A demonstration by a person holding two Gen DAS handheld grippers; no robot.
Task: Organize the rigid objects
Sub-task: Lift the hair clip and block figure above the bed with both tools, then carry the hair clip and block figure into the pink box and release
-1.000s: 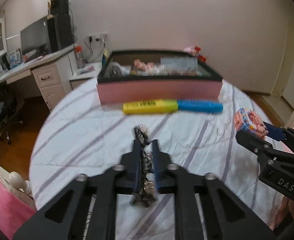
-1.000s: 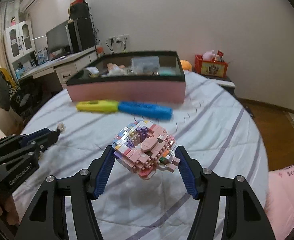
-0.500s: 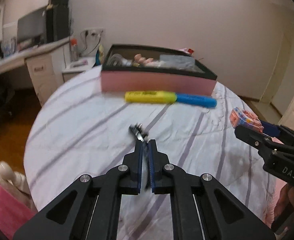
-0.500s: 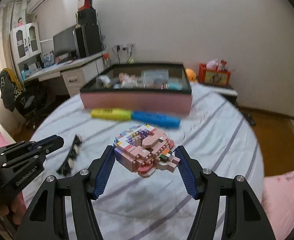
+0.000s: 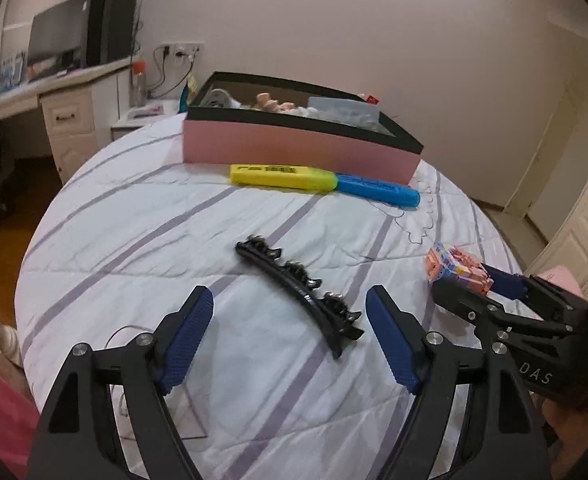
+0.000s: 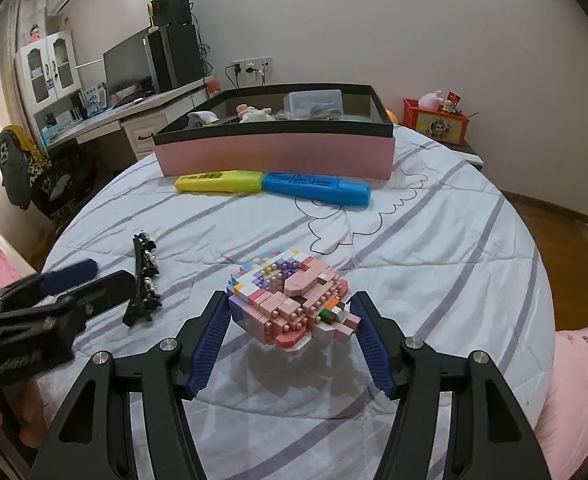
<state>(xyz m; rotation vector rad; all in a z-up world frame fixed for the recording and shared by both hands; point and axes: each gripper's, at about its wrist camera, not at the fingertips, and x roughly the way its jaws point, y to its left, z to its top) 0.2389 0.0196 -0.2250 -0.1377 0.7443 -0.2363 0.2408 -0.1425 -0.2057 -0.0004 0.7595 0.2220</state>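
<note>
A black studded hair clip lies flat on the striped sheet, between the spread fingers of my left gripper, whose jaws are opening and touch nothing. From the right wrist, the hair clip lies just past the left gripper. My right gripper is shut on a pink brick-built model, held just above the sheet; that model shows at the right in the left wrist view. A yellow highlighter and a blue highlighter lie end to end before the pink box.
The pink box with a black rim holds several small items. The round bed surface drops off at both sides. A desk with a monitor stands far left, a red container behind right. Pink bedding lies at the right.
My left gripper was shut on the hair clip; it has spread its fingers and the clip now lies on the sheet. The right gripper sank slightly, still holding the model.
</note>
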